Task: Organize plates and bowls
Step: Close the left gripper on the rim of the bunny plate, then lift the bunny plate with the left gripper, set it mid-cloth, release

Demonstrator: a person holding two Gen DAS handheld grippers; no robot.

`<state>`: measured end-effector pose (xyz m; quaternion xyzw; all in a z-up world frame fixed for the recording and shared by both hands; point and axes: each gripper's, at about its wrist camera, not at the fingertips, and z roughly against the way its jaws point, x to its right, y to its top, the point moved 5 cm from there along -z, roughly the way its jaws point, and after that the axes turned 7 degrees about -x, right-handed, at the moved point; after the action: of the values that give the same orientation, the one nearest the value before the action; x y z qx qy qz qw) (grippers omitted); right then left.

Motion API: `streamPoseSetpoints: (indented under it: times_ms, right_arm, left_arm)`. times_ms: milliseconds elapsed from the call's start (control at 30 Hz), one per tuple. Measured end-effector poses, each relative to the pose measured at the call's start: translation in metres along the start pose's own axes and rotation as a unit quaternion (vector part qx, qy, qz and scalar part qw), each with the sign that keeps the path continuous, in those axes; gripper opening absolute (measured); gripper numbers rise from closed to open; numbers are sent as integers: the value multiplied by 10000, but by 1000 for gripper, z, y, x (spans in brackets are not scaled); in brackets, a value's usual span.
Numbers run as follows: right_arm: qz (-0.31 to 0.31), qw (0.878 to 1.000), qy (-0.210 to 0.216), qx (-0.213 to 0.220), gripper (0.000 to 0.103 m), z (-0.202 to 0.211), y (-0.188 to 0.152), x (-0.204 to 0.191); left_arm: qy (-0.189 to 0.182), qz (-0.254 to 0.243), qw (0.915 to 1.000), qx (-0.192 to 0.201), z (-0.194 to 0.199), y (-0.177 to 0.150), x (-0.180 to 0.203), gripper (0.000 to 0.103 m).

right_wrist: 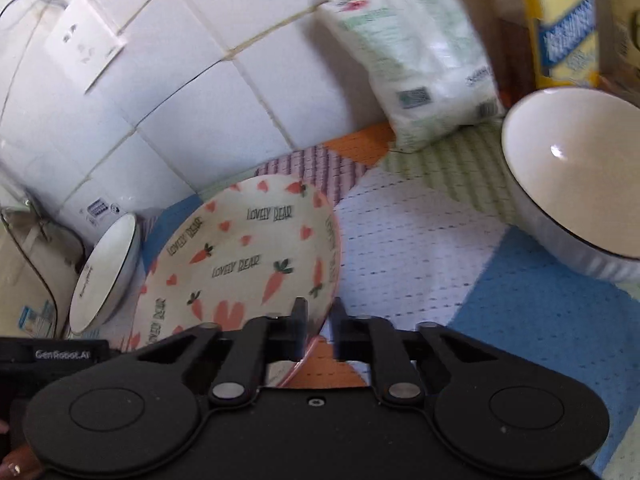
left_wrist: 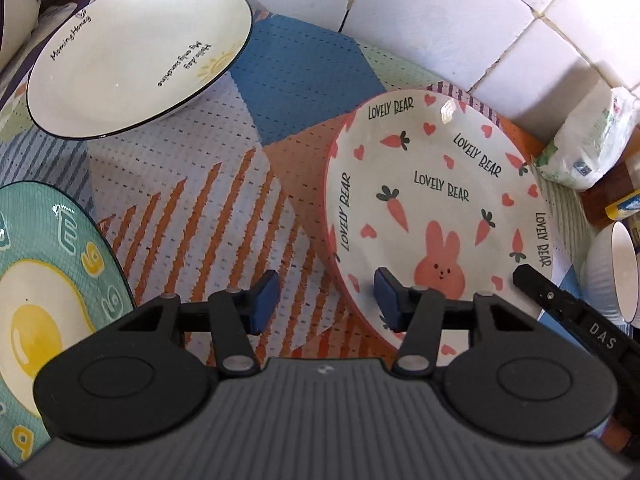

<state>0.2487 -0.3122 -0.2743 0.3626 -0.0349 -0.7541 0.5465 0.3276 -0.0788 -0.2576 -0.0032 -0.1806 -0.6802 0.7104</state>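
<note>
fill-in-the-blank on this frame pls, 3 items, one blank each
1. The right gripper is shut on the rim of the ____ plate.
2. The left gripper is ____, holding nothing.
3. The plate at the left edge of the left wrist view shows a fried ____.

Missing words: bunny; open; egg

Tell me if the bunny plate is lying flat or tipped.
Tipped: the bunny plate is raised off the mat, its rim between the right gripper fingers.
</note>
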Motion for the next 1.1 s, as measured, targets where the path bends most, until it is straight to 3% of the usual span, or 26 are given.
streamPoseSetpoints:
  times_ms: [67, 133, 167, 233, 300, 400, 500, 633, 900, 1100]
  right_arm:
    - [-10, 10000, -46, 2, 14, -1, 0, -1]
    - [8, 10000, -46, -59, 14, -3, 2, -1]
    - [-61, 9999, 27, -77, 14, -4, 3, 2]
    - [-272, 9993, 234, -110, 15, -10, 4, 8]
    - [-185, 9996, 204, -72, 16, -11, 3, 5]
    - [542, 9984, -136, -51, 21, -8, -2, -9]
    - [516, 9986, 78, -5, 22, 2, -2, -8]
    - [816, 9966, 51, -29, 23, 14, -12, -10]
    - [1115, 9937, 2, 106, 25, 63, -49, -8]
    - [1167, 9931, -130, -26, 26, 90, -80, 2]
  left_arm:
    - [-138, 9, 9999, -92, -2, 3, 1, 39]
    - [-200, 29, 9997, -122, -3, 5, 2, 34]
    - [-207, -72, 9997, -74, -4, 5, 5, 28]
    - [-153, -267, 9995, 34, -5, 1, 14, 24]
    - [108, -396, 9991, 96, -5, -2, 22, 25]
    - [176, -537, 9983, 128, 0, -2, 24, 25]
    - [210, -957, 9950, 166, 13, -6, 28, 25]
    - [241, -1172, 9928, 47, 25, -19, 29, 25]
    - [-36, -1628, 9866, -91, 51, -67, 32, 25]
    - [-249, -1727, 9836, -448, 53, -101, 35, 25]
